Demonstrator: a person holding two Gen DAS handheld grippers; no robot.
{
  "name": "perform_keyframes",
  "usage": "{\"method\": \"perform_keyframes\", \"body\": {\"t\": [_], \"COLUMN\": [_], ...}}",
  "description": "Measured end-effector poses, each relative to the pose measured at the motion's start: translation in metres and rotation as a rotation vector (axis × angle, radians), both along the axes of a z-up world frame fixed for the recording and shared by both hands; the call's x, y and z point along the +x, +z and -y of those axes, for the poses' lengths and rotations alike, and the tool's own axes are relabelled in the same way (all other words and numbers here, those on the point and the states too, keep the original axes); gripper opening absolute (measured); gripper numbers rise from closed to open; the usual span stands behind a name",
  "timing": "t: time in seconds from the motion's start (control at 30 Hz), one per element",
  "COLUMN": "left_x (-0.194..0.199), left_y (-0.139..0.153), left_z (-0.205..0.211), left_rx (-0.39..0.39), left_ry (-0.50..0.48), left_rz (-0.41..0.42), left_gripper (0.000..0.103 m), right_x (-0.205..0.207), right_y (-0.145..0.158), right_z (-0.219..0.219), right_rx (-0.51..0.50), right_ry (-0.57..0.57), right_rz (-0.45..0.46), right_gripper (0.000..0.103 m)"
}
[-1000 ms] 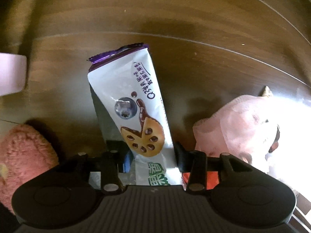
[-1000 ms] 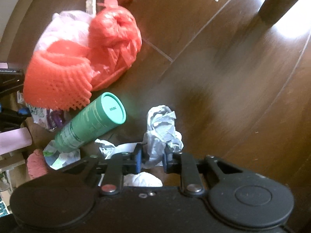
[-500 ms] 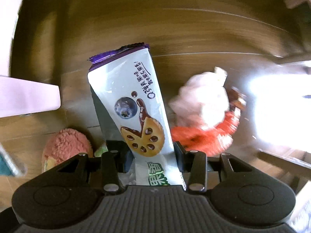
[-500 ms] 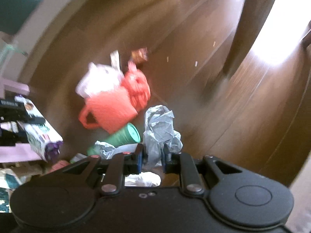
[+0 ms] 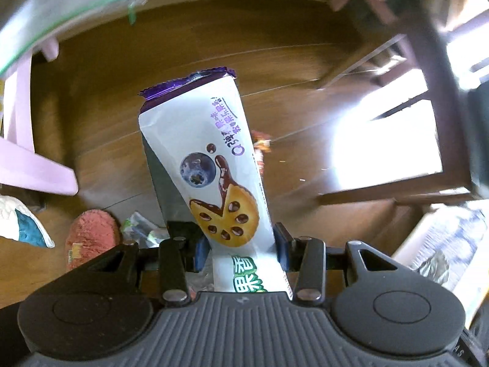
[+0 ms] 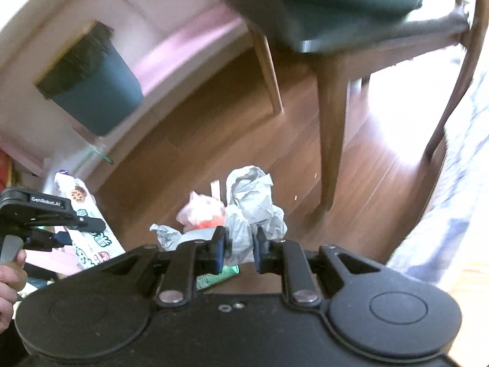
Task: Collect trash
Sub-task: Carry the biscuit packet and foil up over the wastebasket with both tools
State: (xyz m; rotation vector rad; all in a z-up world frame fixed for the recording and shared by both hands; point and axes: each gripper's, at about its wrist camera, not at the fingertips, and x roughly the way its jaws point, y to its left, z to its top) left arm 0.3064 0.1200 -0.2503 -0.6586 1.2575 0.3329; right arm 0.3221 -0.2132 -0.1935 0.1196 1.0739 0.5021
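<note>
Glossy film biscuit wrapper, light and slippery, pinched by left gripper; right gripper clamps soft crumpled paper at six o'clock.

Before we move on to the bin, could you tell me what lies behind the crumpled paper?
Behind the crumpled paper in the right gripper, a pink-and-red plastic bag shows; anything directly behind is hidden.

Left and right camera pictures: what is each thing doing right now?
Cookie packet: sealed, clamped in the left gripper, off the floor.
Crumpled paper: scrunched, pinched in the right gripper, lifted.
Teal bin: upright, open top, dark liner.
Pink slipper: lying on the floor.
Pink and red bags: still on the floor.
</note>
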Motion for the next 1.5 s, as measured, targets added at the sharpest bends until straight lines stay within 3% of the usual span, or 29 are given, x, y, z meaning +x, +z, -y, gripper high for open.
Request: {"method": "perform_keyframes", "body": {"t": [0.53,0.9,1.27,1.5], "left_x": [0.011,0.057,0.125,0.189], "left_y": [0.178,0.3,0.41,0.434], "left_z": [0.136,0.196,0.233,0.266], "left_rx": [0.199,0.306,0.315,0.36], "left_ry": [-0.311,-0.418,-0.446,-0.459], "left_rz": [0.337,0.567,0.792,0.832], "left_gripper": [0.043,0.043,0.043,0.043], "right_x": [-0.014,0.009,0.073,0.132], "right_y": [0.156,0.256,0.323,0.333], "right_z": [0.072,0.11,0.13,0.135], "right_rx": [0.003,-0.039,-0.09,-0.137], "right_ry": [-0.007,-0.066,-0.201,-0.256], "right_rz": [0.368,0.612,0.743,0.748], "right_gripper": [0.017,0.017,0.017,0.017]}}
